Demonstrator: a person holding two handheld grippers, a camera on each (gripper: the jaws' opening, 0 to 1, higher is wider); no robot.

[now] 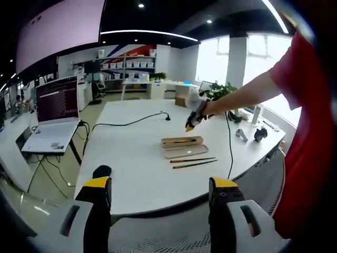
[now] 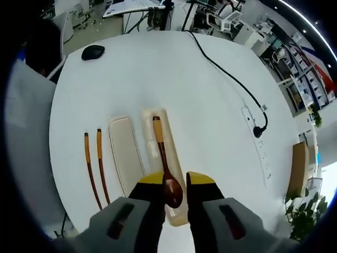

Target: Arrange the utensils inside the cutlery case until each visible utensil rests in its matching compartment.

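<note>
Right gripper view: our right gripper [image 2: 173,182], yellow-tipped with grey bodies, hangs over the round white table [image 2: 210,105], its jaws a little apart with the bowl of the dark wooden spoon [image 2: 164,163] between them; we cannot tell whether they grip it. The spoon lies lengthwise in the pale wooden cutlery case [image 2: 174,158], handle pointing away from the gripper. Just left of the case lies its flat beige lid [image 2: 125,153], and left of that a pair of dark wooden chopsticks [image 2: 95,166] side by side on the bare tabletop. Further out, a black cable [image 2: 226,74] crosses the table and a black mouse [image 2: 93,52] sits near the far edge.

In the left gripper view, our left gripper [image 1: 160,192] is spread wide with nothing between its jaws, well back from the table. Beyond it is an open office with an open laptop [image 1: 52,113] on a side desk, shelves and bright windows.
</note>
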